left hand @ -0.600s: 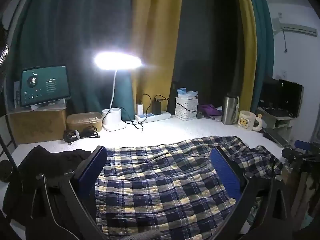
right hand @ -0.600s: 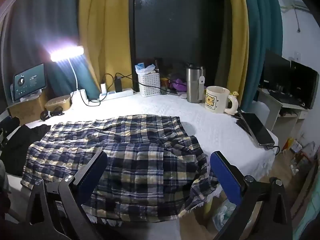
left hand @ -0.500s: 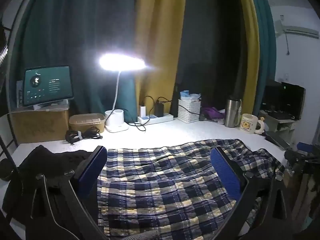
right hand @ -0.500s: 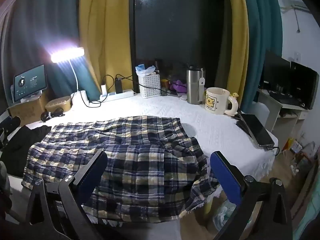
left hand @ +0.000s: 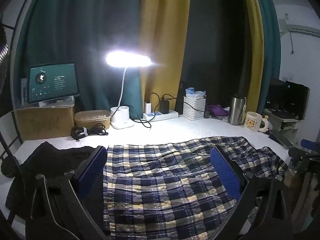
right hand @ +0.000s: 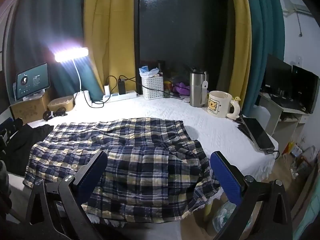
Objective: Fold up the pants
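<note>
Left tool [left hand: 159, 172] fully spread, blue pads wide apart, nothing between them; it hangs over the plaid pants [left hand: 170, 180], not touching. Right tool [right hand: 160, 172] likewise spread wide and empty, poised above the near edge of the same pants [right hand: 128, 160].

Bench [right hand: 210, 128], white textured cover, fills the middle of both views. Curtains behind it: teal [left hand: 80, 40] at upper left, yellow [left hand: 164, 40] at centre of the left view.

Pants lie spread flat and rumpled across the lower centre of the bench, blue, white and yellow check. In the right view their lower right corner droops over the bench's front edge. Black garment [left hand: 50, 160] bunched at lower left, touching the pants' left edge.

Cardboard box [left hand: 46, 122] at left with a lit tablet [left hand: 53, 83] propped on top. Desk lamp [left hand: 128, 61], lit, glaring, on a white base beside the box. Tan lidded container [left hand: 93, 118] between box and lamp base; coiled black cable [left hand: 88, 133] just in front of it.

Along the far edge, centre to right: power strip [left hand: 160, 115] with chargers plugged in, white lattice basket [left hand: 194, 108], steel tumbler [right hand: 197, 90], cream mug [right hand: 219, 104] with a cartoon print. Dark phone [right hand: 258, 134] lies flat near the bench's right edge in the right view.
</note>
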Motion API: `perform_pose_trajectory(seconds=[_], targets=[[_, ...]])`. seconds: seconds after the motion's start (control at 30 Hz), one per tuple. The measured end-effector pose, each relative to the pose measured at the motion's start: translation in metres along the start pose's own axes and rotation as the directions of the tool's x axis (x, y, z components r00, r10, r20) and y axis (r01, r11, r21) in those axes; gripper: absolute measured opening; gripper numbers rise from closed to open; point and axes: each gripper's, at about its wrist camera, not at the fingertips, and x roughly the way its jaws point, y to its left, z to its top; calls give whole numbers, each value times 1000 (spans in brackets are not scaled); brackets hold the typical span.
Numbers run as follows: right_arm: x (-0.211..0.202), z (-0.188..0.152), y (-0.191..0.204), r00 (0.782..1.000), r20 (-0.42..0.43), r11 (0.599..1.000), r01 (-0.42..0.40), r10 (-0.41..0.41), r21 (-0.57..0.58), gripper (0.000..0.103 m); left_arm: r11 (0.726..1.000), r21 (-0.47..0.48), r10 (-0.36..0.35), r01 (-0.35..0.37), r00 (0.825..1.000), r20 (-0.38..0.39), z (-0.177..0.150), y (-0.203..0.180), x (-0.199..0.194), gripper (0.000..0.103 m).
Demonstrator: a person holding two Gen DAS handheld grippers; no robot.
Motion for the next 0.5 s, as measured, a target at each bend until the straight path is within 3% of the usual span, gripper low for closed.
perform_pose_trajectory(seconds=[0.5], targets=[[0,-1,1,1000,-1,1000,3,-3,-2,103,1000,-5,-10,10,1000,-9,0,3,0,102]])
